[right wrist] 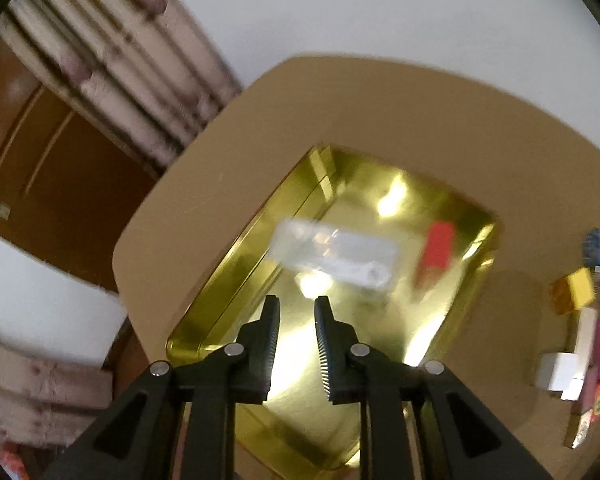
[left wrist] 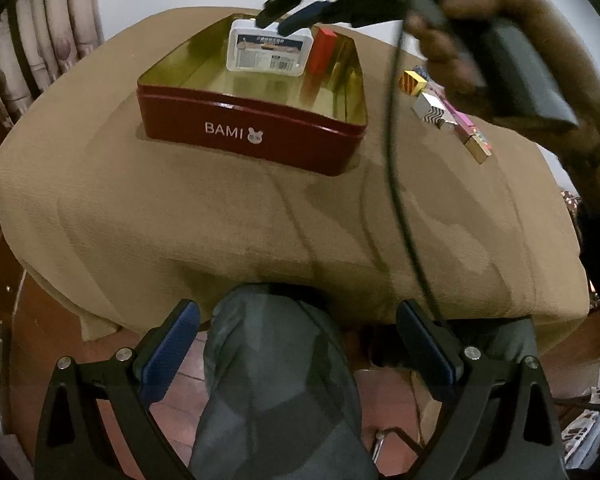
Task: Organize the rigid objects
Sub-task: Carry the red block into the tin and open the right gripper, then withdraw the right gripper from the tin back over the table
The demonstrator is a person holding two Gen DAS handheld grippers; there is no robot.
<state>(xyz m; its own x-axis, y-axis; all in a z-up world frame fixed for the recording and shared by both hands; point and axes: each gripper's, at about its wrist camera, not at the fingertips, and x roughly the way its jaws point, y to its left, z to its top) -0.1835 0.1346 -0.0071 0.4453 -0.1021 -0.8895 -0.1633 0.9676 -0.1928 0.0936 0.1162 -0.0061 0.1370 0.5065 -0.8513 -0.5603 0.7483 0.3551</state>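
Note:
A red BAMI tin with a gold inside stands on the tan-covered table. In it lie a white labelled box and a red block. My right gripper hovers above the tin, just over the white box, its fingers a narrow gap apart and holding nothing. My left gripper is open and empty, held off the table's near edge above my knee. Several small patterned blocks lie to the right of the tin.
The tan cloth covers the table. A black cable hangs down across the right side. A curtain and a wooden door stand at the left. My knee is under the near edge.

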